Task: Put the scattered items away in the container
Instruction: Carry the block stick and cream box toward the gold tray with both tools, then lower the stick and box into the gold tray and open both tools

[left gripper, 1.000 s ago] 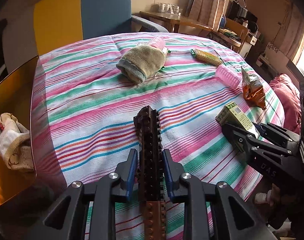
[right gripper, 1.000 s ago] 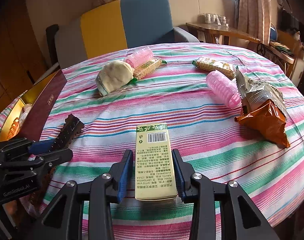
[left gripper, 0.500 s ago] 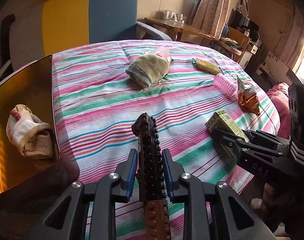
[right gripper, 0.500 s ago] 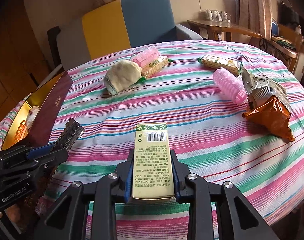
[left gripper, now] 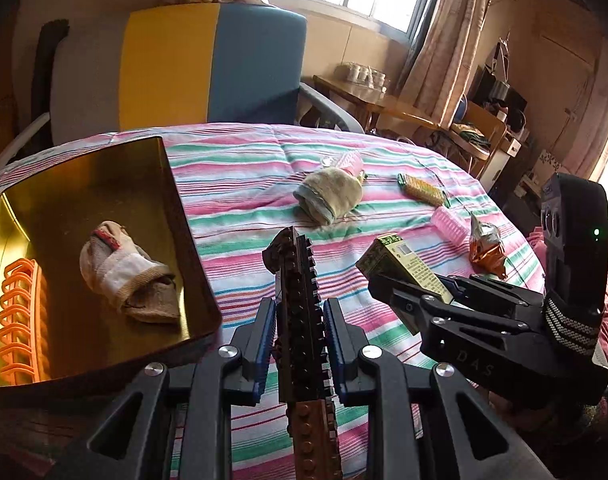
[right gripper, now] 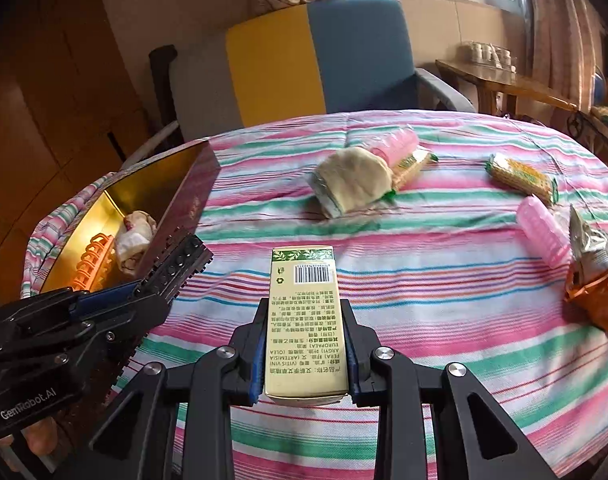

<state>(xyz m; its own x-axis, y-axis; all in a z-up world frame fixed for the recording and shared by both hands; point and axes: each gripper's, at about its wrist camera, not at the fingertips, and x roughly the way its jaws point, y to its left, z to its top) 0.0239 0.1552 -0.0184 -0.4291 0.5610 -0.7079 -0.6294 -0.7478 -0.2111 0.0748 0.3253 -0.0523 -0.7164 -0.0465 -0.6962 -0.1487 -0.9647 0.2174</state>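
Beside the gold container (left gripper: 172, 216), above the striped surface (left gripper: 240, 184): two items lifted for dropping in.
Left gripper (left gripper: 298, 332) pinching brick strip (left gripper: 300, 300); right gripper (right gripper: 304, 354) clamping carton (right gripper: 304, 320), likely for unloading together.

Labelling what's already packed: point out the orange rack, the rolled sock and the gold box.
orange rack (left gripper: 20, 316), left wrist view, middle loops.
rolled sock (left gripper: 124, 272), left wrist view, white band.
gold box (left gripper: 84, 184), left wrist view, bare inner wall.
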